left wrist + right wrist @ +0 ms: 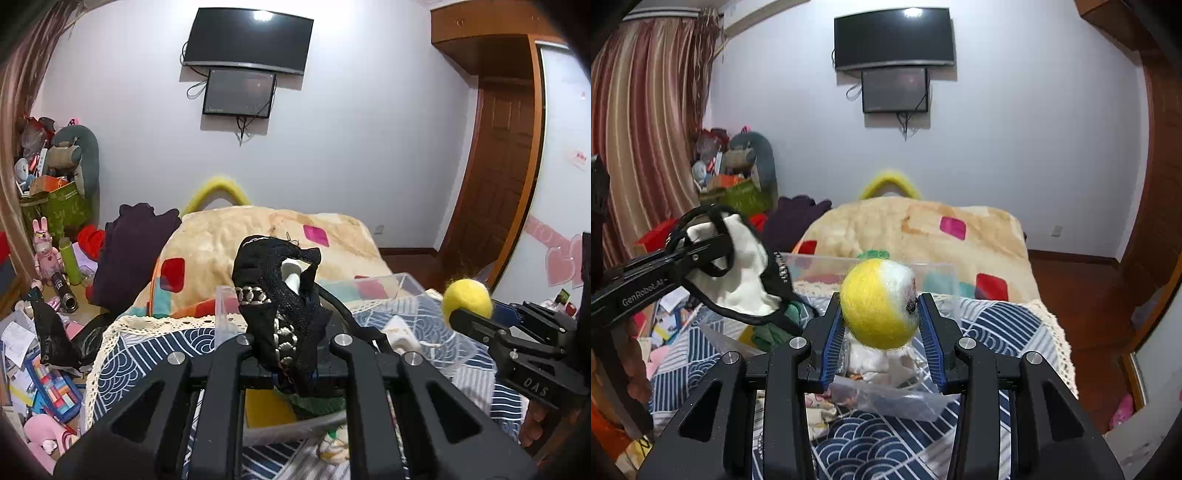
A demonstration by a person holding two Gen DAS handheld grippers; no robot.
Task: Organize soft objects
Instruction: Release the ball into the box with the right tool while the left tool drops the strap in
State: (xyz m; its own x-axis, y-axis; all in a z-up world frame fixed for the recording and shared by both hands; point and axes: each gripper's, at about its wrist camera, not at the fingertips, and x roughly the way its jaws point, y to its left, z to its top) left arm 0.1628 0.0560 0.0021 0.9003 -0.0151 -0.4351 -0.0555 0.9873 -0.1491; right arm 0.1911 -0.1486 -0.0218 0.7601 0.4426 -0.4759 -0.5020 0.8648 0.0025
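1. We hold a black lace garment (pixel 284 306) pinched in the left tool (pixel 291 347), lifted above the clear bin (pixel 406 284) on the patterned bed.
2. Our right tool (pixel 881 314) grips a yellow felt ball (pixel 877 304), its blue pads closed against both sides.
3. To place well, we judge each item should be lowered fully inside a bin before release, the garment's straps gathered clear of the rim.
4. The bin below the ball holds white soft items (pixel 868 360); further contents are unclear.
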